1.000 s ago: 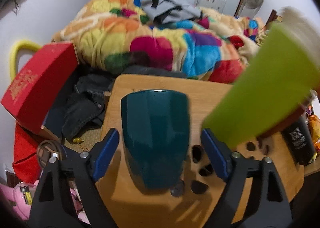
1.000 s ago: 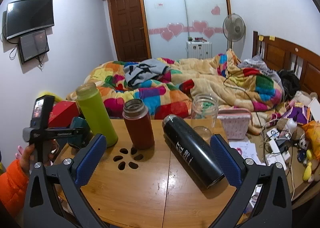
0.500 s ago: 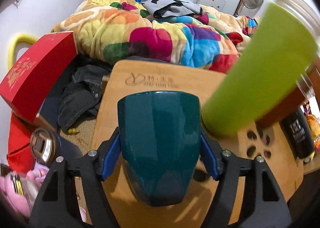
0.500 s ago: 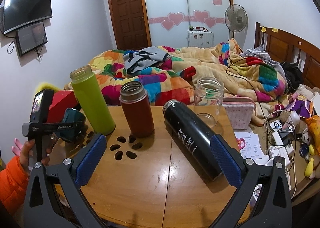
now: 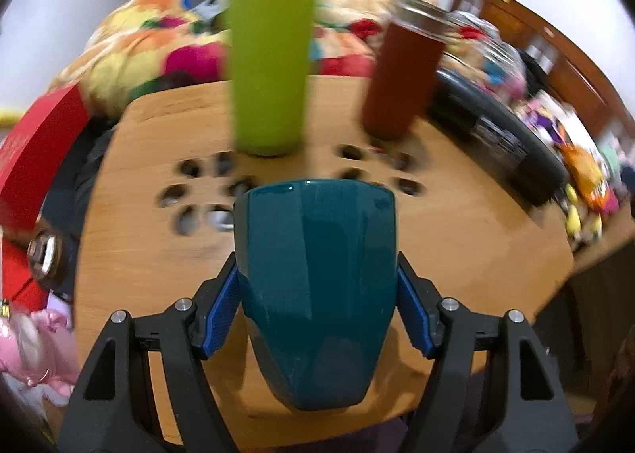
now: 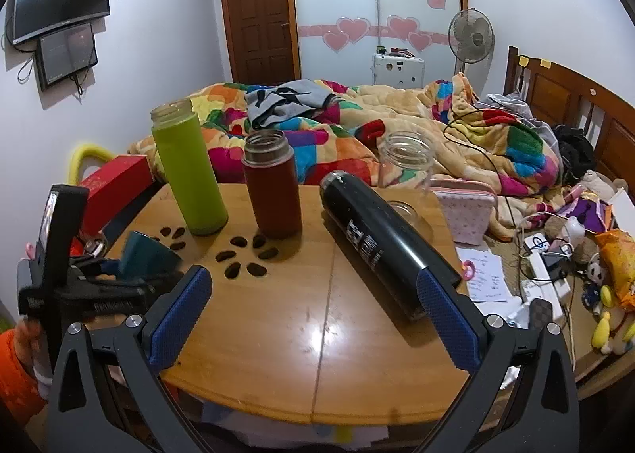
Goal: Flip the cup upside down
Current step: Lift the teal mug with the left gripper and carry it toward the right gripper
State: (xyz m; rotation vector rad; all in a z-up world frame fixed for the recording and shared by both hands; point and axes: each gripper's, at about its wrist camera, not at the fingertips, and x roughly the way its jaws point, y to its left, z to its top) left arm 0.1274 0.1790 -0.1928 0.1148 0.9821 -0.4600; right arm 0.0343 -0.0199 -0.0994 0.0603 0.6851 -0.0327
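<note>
Teal cup (image 5: pixel 317 286) sits clamped between the left gripper (image 5: pixel 317 306) pads. Only the right wrist view shows it tilted above the table (image 6: pixel 317 318). Right gripper (image 6: pixel 313 310) hangs wide open, holding nothing.

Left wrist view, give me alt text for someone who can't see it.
A dark teal cup is clamped between the blue pads of the left claw above a round wooden table. Behind it stand a lime green bottle and a reddish-brown flask, with a black thermos lying to the right.
</note>
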